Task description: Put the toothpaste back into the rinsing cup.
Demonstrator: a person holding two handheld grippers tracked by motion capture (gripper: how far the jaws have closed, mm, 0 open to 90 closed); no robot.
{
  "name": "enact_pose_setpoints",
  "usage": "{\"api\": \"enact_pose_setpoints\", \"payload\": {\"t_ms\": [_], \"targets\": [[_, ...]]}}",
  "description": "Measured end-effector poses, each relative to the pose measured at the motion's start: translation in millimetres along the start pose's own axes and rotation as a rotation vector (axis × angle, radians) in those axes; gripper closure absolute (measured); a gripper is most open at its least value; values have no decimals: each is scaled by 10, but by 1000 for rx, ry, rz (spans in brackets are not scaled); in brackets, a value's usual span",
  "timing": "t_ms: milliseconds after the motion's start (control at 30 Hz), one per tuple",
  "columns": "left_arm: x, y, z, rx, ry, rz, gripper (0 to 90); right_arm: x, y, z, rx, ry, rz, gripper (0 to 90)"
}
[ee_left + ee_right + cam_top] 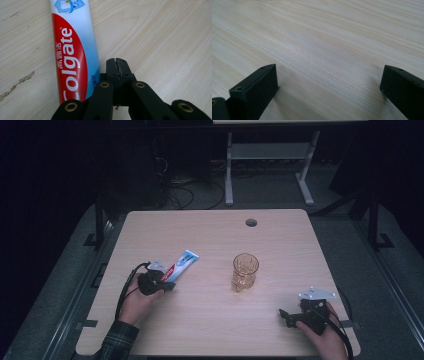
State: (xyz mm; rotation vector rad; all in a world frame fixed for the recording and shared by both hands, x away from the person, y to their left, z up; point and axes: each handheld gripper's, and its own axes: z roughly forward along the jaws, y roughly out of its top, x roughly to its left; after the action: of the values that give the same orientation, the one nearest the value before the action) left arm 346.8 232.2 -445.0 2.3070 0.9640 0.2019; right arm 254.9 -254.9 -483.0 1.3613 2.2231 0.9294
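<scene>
Black jaws of the left gripper [117, 68] are pressed flat together with nothing between them, their tips just beside the right-hand edge of the toothpaste tube [72, 50] as the left gripper view shows it; whether they touch it I cannot tell. The tube, white and pale blue with a red band of lettering, lies flat on the desk [210, 320]. In the high view the left gripper [167, 286] sits at the tube's near end, and the toothpaste tube [181, 264] runs from there slantwise toward the far edge, in the left half of the desk. The left hand [136, 302] wraps the gripper's body, a plaid sleeve coming in over the near edge.

Further right, near the middle of the desk, stands an amber glass [244, 271], upright, well apart from the tube.

The right gripper [329, 95] has its jaws spread wide over bare wood, holding nothing. In the high view the right gripper [285, 316] rests near the near right corner, in the right hand [325, 335], well apart from the glass.

A round cable hole [251, 223] sits by the far edge.
</scene>
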Motion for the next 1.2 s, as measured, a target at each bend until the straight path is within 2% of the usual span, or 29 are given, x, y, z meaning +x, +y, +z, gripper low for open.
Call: {"api": "enact_pose_setpoints", "payload": {"t_ms": [200, 333, 667, 1000, 1100, 1200], "targets": [[-26, 82, -48, -19, -3, 15, 900, 0, 0, 0, 0, 0, 0, 7], [-8, 187, -109, -40, 16, 23, 871, 0, 0, 0, 0, 0, 0, 7], [102, 451, -163, -40, 69, 40, 658, 2, 2, 2, -1, -1, 2, 7], [230, 654, -40, -41, 87, 16, 489, 2, 2, 2, -1, -1, 2, 7], [282, 704, 41, -13, 92, 7, 437, 2, 2, 2, -1, -2, 2, 7], [321, 744, 128, -9, 91, -3, 408, 2, 2, 2, -1, -1, 2, 7]]}}
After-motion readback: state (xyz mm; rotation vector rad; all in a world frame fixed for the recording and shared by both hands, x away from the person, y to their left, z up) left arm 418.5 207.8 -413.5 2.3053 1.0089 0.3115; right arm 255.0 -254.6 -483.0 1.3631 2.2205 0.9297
